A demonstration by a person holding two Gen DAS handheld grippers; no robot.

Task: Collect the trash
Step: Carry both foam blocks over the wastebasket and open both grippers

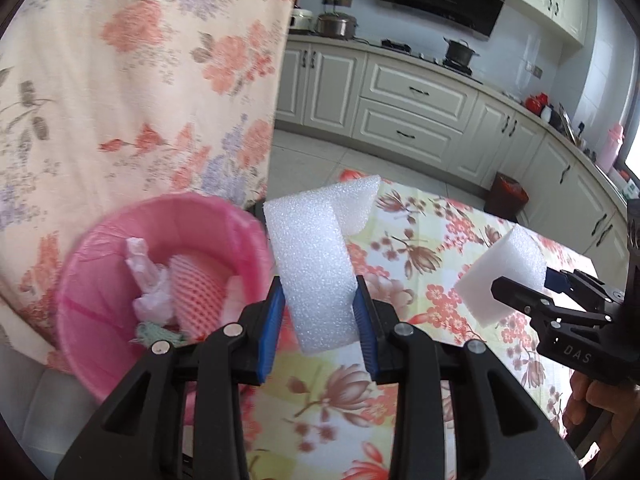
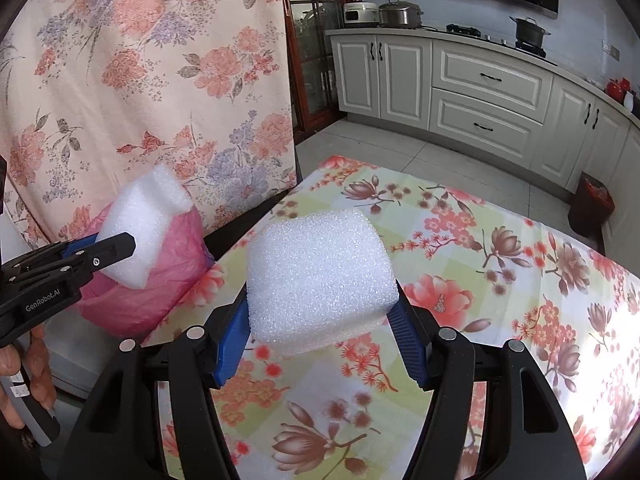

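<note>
My left gripper (image 1: 319,312) is shut on a bent strip of white foam (image 1: 314,256), held above the table just right of the pink-lined bin (image 1: 92,264). The bin holds a crumpled plastic bag, an orange fruit net and other scraps. My right gripper (image 2: 322,320) is shut on a thick white foam block (image 2: 318,276) over the floral tablecloth (image 2: 500,264). In the left wrist view the right gripper (image 1: 520,286) shows at the right with its foam block (image 1: 500,276). In the right wrist view the left gripper (image 2: 108,254) and its foam strip (image 2: 140,224) hang in front of the bin (image 2: 160,280).
A floral curtain (image 1: 140,80) hangs behind the bin at the left. White kitchen cabinets (image 1: 412,100) run along the far wall, with pots on the counter. A dark red bin (image 2: 592,204) stands on the floor beyond the table. A hand (image 2: 24,384) grips the left gripper's handle.
</note>
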